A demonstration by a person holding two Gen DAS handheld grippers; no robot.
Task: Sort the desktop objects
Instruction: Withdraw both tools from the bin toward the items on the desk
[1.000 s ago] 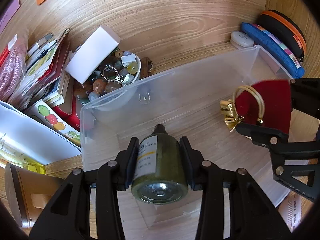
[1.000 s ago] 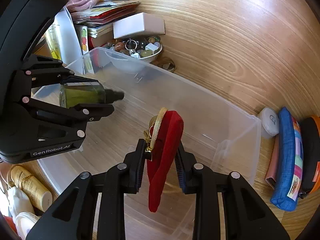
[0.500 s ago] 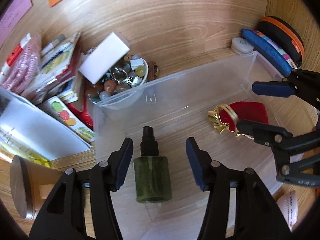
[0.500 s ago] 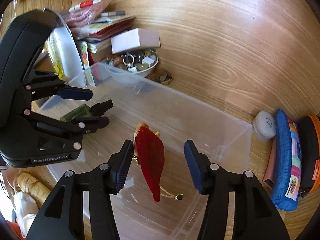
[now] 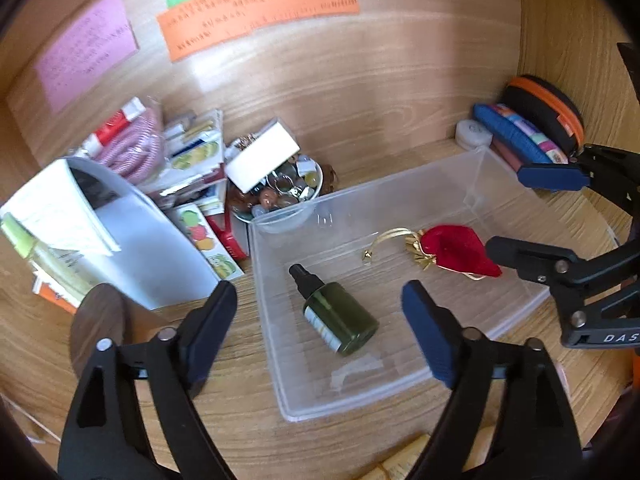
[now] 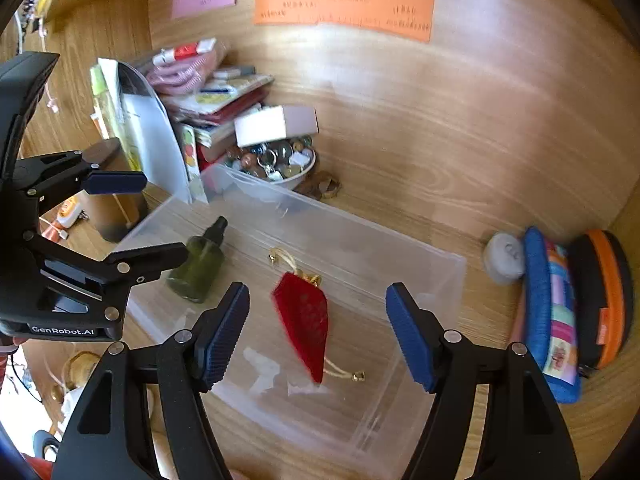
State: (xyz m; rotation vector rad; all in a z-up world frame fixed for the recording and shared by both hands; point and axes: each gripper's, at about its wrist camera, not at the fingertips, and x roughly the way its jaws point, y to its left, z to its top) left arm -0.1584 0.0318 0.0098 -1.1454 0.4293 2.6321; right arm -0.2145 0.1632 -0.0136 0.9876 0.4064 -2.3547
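Observation:
A clear plastic bin (image 5: 276, 344) (image 6: 452, 280) sits on the wooden desk. A dark green spray bottle (image 5: 338, 316) (image 6: 198, 258) lies on its side in the bin's left part. A red velvet pouch with a gold cord (image 5: 456, 250) (image 6: 304, 316) lies in the bin's right part. My left gripper (image 5: 320, 328) is open and empty, raised above the bin's near left. My right gripper (image 6: 318, 328) is open and empty above the pouch; it also shows at the right of the left wrist view (image 5: 520, 208).
A bowl of stones and keyrings (image 5: 284, 192) (image 6: 276, 160) with a white box (image 5: 262, 160) on it stands behind the bin. Books and packets (image 5: 188, 152) pile at the left. A white round case (image 5: 474, 134), a blue pouch (image 6: 552, 312) and an orange-black case (image 6: 600, 296) lie at the right.
Both grippers opened, releasing the bottle and the pouch into the bin, then drew back and up. The bottle and pouch now lie on the bin floor.

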